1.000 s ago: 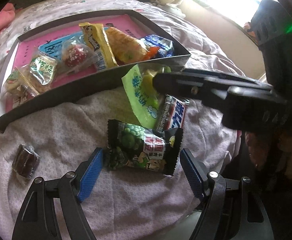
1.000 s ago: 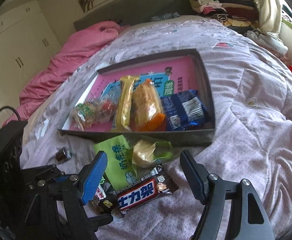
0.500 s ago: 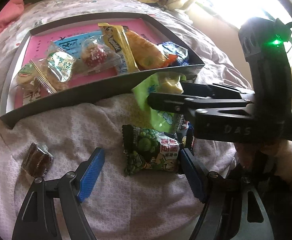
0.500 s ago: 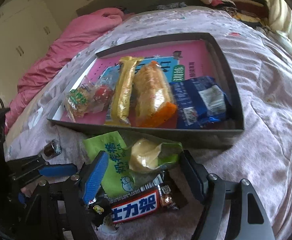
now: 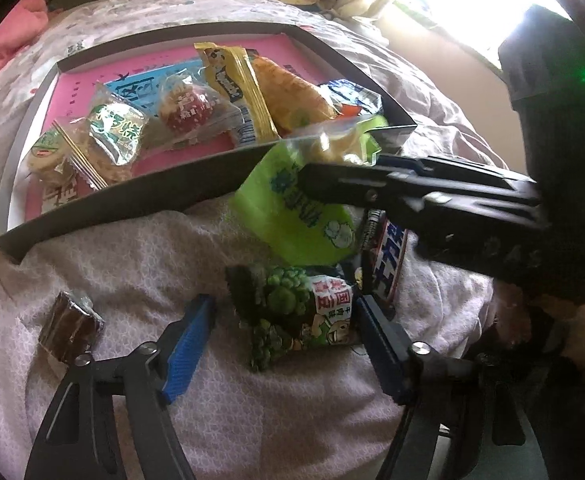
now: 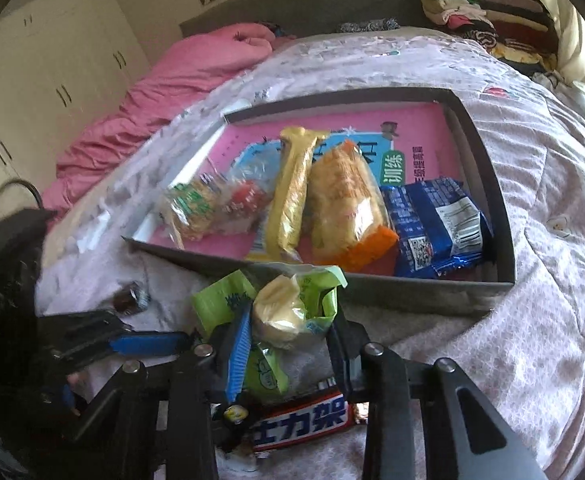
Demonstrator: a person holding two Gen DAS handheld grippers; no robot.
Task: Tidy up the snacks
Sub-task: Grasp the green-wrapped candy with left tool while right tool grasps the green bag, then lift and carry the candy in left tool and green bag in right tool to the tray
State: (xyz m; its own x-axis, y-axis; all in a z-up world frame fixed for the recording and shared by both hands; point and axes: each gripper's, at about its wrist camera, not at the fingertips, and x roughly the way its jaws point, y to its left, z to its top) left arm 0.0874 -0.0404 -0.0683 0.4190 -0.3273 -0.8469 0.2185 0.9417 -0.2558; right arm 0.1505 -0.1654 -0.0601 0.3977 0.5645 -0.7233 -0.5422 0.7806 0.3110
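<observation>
Right gripper (image 6: pixel 288 340): jaws just closed in, now pinching the light green snack pack (image 6: pixel 288 312), which sits just before the near wall of the grey box (image 6: pixel 432 292). Left gripper (image 5: pixel 280 344): jaws have just been closing but remain apart, green pea packet (image 5: pixel 300 312) between them, right pad touching, left pad clear. Chocolate bar (image 5: pixel 388 260) just beside. Small brown candy (image 5: pixel 70 326) well left on bedspread (image 5: pixel 132 264). Bare pink floor at box's far side.
</observation>
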